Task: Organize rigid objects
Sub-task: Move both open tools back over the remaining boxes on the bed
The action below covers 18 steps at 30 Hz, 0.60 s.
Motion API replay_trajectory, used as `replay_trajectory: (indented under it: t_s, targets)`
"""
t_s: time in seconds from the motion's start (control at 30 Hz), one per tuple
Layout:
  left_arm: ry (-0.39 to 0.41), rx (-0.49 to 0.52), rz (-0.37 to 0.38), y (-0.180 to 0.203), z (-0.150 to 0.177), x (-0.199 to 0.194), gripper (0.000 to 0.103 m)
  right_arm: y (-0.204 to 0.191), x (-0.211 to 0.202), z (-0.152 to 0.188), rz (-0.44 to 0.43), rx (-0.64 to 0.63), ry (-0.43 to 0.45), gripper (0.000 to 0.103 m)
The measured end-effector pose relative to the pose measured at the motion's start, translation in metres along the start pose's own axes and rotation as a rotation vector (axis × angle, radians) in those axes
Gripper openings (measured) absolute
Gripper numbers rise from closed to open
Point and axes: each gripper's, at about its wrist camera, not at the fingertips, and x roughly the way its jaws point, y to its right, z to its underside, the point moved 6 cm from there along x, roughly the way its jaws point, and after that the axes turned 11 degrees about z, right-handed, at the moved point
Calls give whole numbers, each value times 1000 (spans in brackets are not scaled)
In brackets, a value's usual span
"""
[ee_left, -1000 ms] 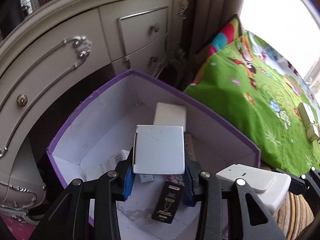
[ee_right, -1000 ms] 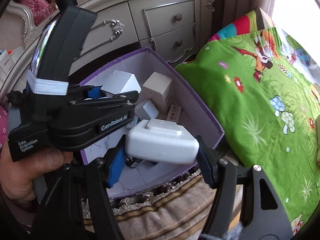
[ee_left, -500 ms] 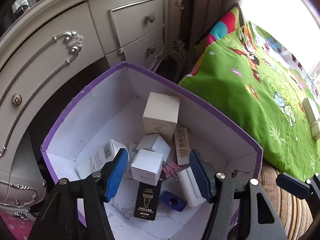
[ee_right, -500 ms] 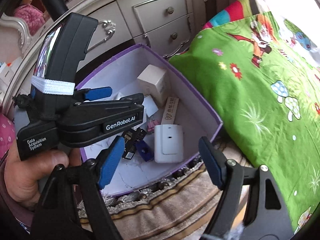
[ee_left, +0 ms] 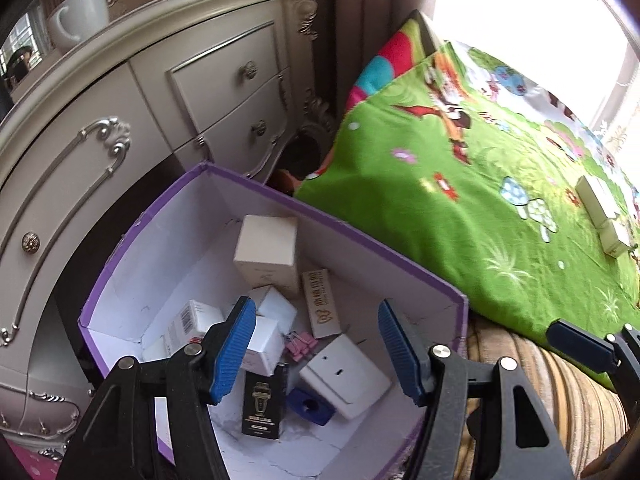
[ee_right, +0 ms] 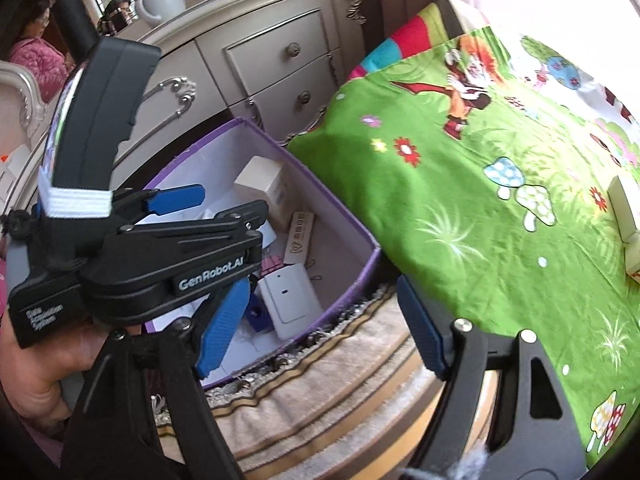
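Box (ee_left: 384, 236): purple card box with white inside, my landmark. It sits on the striped rug (ee_right: 320, 384), between the dresser (ee_left: 132, 120) and the green blanket (ee_left: 480, 208).

Change, left: a second ago my left tongs (ee_left: 316, 348) pinched a flat white square box over the purple box. Their jaws have just opened, nothing is between them now, and the frames show them spread and bare above the near end of the box.

Change, right: my right tongs (ee_right: 320, 328) held the white plug-like block (ee_left: 344, 376) a second ago. Their jaws have just opened as well. The block now lies flat on the box floor, near the front wall, beside the small blue piece (ee_left: 312, 404). The right tongs stand wide and bare over the near rim and the rug.

Inside the box: tall cream carton (ee_left: 268, 252) at the far wall, slim tan carton (ee_left: 320, 304) leaning beside it, several small white cartons towards the dresser side, black carton (ee_left: 264, 404) near the front, pink clips (ee_left: 300, 344) in the middle. I cannot tell for sure which white carton is the one I dropped.

Meaning: both loads look delivered, so both tongs are free.

Still out: two pale cartons (ee_left: 604, 216) lie on the blanket, well apart from the box, on its far-right side. My guess is they come next.
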Motion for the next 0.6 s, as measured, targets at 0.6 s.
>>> replay_trajectory:
  t_s: [0.6]
  targets:
    - [22,146,164,114,-23,1,66,100,-18,10,108,168,21,82]
